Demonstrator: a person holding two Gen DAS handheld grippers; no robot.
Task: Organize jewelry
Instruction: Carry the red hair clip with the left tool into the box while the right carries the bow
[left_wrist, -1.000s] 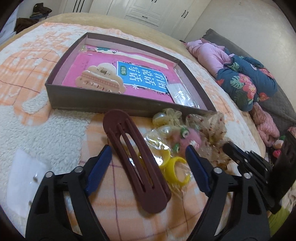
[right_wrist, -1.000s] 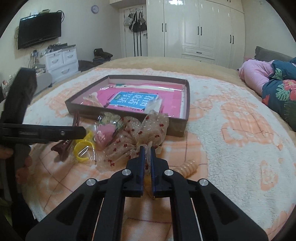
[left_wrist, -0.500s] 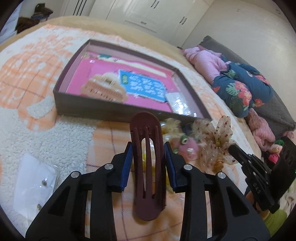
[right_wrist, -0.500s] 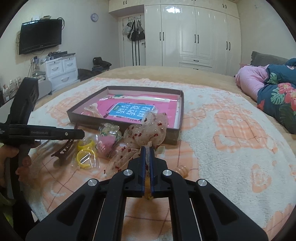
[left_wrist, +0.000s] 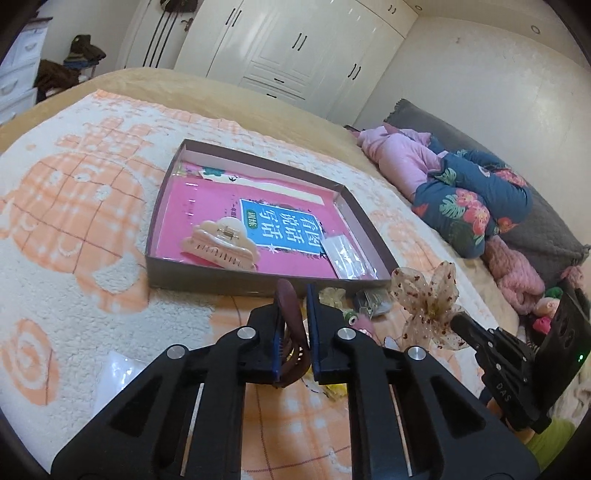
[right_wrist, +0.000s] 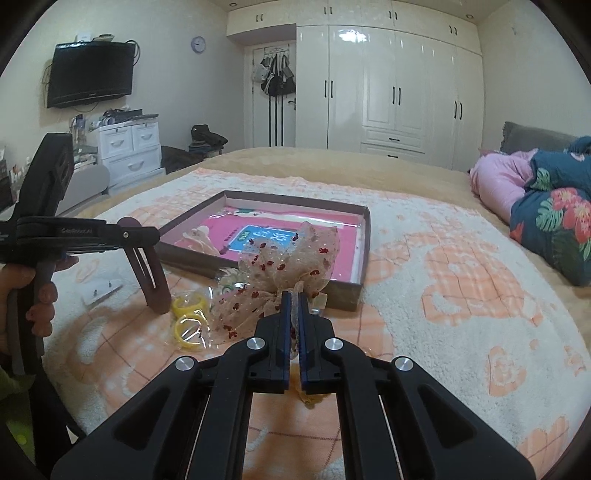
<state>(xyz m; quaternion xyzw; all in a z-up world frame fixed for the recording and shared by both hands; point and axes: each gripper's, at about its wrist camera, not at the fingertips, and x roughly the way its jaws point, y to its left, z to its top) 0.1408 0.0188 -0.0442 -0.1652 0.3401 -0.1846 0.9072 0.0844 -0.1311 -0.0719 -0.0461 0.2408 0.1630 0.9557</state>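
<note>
My left gripper (left_wrist: 293, 295) has its jaws closing tight on a long maroon hair clip (left_wrist: 290, 314), and the pads press its sides. The clip hangs clear of the blanket, also seen from the side as the maroon clip (right_wrist: 149, 269) under the left gripper (right_wrist: 149, 236). My right gripper (right_wrist: 291, 299) is shut on a sheer bow with red dots (right_wrist: 295, 254), lifted in front of the brown box (right_wrist: 364, 251). The box (left_wrist: 155, 229) holds a pink book, a cream claw clip (left_wrist: 218, 247) and a small clear bag (left_wrist: 343, 258).
Yellow rings in a clear wrapper (right_wrist: 188, 317) lie on the orange-and-white blanket, with a small bag of studs (right_wrist: 101, 290) to their left. More wrapped trinkets (left_wrist: 360, 306) sit by the box's near wall. Bedding (left_wrist: 469, 206) is heaped at the right.
The left gripper went from wide open around the maroon clip to shut on it and raised it off the blanket. The right gripper rose with the bow.
</note>
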